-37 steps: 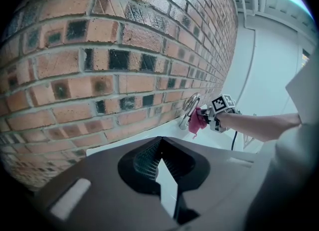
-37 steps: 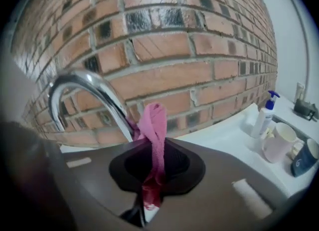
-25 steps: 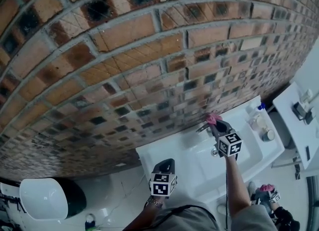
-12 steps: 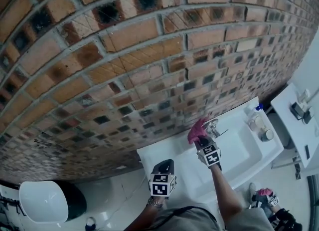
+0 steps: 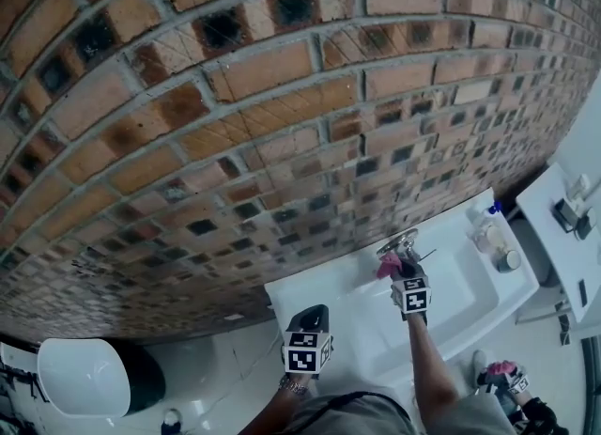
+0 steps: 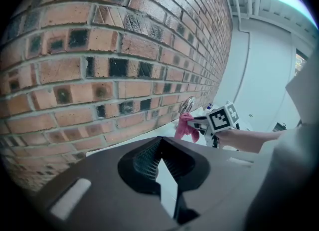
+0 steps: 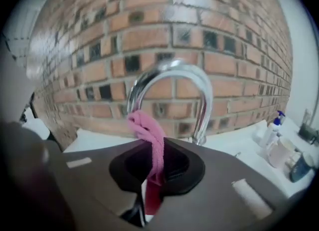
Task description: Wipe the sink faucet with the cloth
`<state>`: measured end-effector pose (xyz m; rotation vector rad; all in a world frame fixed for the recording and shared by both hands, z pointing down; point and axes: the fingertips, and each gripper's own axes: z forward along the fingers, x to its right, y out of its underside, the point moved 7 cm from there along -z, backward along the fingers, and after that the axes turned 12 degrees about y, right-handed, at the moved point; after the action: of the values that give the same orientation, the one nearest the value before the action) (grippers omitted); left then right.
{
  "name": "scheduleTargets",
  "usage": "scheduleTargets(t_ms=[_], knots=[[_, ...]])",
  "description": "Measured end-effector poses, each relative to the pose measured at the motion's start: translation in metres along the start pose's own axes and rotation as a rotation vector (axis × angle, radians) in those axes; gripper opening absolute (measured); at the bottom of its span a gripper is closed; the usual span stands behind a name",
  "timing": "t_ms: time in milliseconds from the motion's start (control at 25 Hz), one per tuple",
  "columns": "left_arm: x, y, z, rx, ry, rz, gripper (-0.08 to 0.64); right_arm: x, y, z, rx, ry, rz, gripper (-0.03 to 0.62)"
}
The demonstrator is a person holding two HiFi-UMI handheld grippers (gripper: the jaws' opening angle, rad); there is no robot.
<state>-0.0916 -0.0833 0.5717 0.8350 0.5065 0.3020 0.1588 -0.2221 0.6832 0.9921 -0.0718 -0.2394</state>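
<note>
Right gripper (image 7: 152,175) clamps cloth (image 7: 148,130) at faucet (image 7: 174,73); left gripper (image 6: 160,159) closed, empty.
Risk: thin pinch, cloth could drag out against spout.

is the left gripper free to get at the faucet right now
Probably yes: the left gripper is empty, and bare sink lies between it and the faucet. But the right gripper, shut on the pink cloth, crowds its near side.

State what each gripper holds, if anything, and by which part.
The right gripper is shut on the pink cloth, pinching its lower end; the bunched free end sticks out at the faucet. The left gripper holds nothing.
</note>
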Motion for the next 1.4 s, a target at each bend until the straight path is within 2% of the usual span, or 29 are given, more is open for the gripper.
scheduleTargets(t_ms=[40,120,200,280,400,480,640,720,800,920,1040,1200,1280,1400], knots=[[-0.001,0.001,0.001,-0.002,0.0,-0.001,0.018,0.008,-0.011,-0.006,0.085,-0.021,0.032,0.025],[-0.002,0.001,0.005,-0.008,0.001,-0.002,0.018,0.02,-0.032,-0.01,0.211,-0.034,0.019,0.025],[0.001,0.002,0.009,-0.016,0.007,0.001,0.018,0.034,-0.043,-0.01,0.266,-0.012,0.002,0.025],[0.007,0.001,0.014,-0.022,0.02,0.011,0.018,0.052,-0.046,-0.007,0.271,0.013,0.033,0.025],[0.013,-0.001,0.019,-0.035,0.028,0.023,0.018,0.069,-0.043,0.001,0.23,0.067,0.011,0.025],[0.012,0.0,0.021,-0.041,0.025,0.022,0.018,0.075,-0.037,0.009,0.175,0.143,-0.026,0.025],[0.009,0.002,0.02,-0.048,0.011,0.014,0.018,0.108,-0.004,0.03,-0.024,0.34,-0.008,0.025],[0.008,0.004,0.018,-0.048,0.005,0.011,0.018,0.125,0.008,0.033,-0.085,0.397,-0.05,0.025],[0.006,0.004,0.015,-0.045,-0.003,0.006,0.018,0.135,0.013,0.029,-0.106,0.438,-0.068,0.026],[0.004,0.004,0.007,-0.034,-0.009,0.003,0.018,0.139,0.028,0.019,-0.164,0.481,0.032,0.026],[0.012,0.001,0.004,-0.013,0.016,0.013,0.018,0.128,0.051,0.003,-0.244,0.406,0.176,0.026],[0.025,0.004,-0.01,0.004,0.058,0.037,0.018,0.08,0.061,-0.034,-0.294,0.23,0.174,0.026],[0.034,0.009,-0.017,0.005,0.089,0.049,0.018,0.049,0.06,-0.062,-0.264,0.135,0.19,0.025],[0.052,0.017,-0.024,0.011,0.159,0.066,0.018,0.004,0.042,-0.124,-0.155,0.056,0.229,0.025]])
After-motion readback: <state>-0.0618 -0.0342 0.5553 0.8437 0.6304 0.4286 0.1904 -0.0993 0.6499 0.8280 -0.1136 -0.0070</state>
